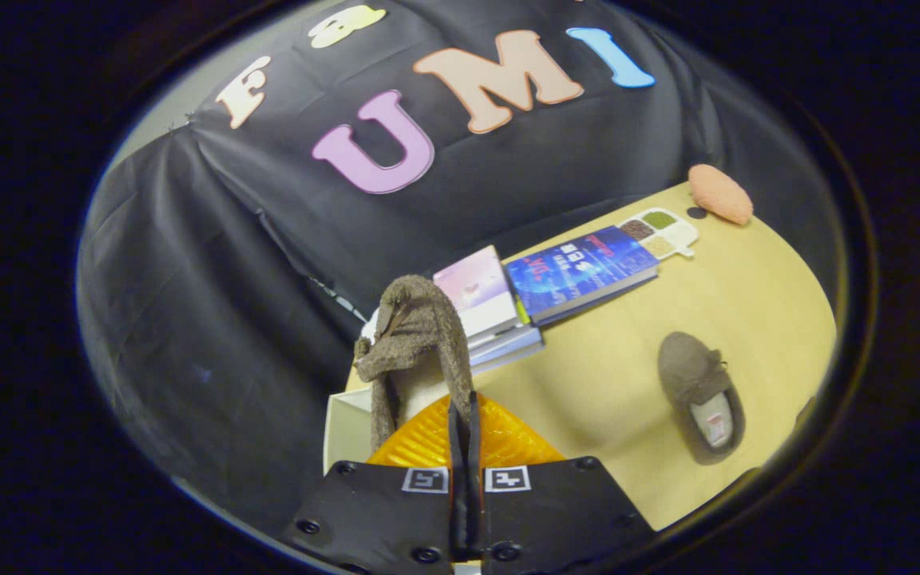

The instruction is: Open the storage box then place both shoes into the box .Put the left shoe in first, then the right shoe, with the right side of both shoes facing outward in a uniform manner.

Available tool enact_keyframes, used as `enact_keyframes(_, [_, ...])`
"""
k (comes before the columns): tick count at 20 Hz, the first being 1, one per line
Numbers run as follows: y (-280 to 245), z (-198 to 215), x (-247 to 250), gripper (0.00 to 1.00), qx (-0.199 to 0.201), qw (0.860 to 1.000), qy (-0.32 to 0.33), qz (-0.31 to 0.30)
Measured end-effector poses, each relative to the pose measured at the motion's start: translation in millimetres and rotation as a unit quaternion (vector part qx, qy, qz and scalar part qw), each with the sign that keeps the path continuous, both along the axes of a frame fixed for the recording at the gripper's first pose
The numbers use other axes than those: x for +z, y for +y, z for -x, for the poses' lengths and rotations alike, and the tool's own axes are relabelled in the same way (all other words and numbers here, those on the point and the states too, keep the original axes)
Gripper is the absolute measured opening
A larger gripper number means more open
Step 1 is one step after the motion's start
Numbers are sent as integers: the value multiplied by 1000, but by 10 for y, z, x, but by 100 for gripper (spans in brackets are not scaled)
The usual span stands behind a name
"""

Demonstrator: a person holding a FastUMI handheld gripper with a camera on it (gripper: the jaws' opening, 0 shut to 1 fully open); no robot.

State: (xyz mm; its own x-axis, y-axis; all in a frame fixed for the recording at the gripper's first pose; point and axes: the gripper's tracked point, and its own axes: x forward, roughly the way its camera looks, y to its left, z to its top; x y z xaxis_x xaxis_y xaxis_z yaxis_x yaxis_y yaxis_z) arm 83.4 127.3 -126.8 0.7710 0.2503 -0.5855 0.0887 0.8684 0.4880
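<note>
One shoe (416, 339) is pinched in our gripper (464, 415); the fingers are pressed together on its collar. We risk it slipping before reaching the box (346, 423), since the grip is thin.

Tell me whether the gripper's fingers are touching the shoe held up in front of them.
Touching. In the gripper view the gripper has both fingers closed on the rim of the lifted shoe, no gap between them.

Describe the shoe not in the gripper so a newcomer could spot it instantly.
On the yellow table, away from the books, a brown shoe lies flat, opening up. Its twin hangs pinched in the gripper.
</note>
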Motion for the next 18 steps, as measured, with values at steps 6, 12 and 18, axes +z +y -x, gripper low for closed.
enact_keyframes(6, [788,134,-149,3,50,999,18,-8])
enact_keyframes(12, [1322,429,-580,3,82,995,63,11])
enact_keyframes(18, [1578,527,-848,3,81,991,99,28])
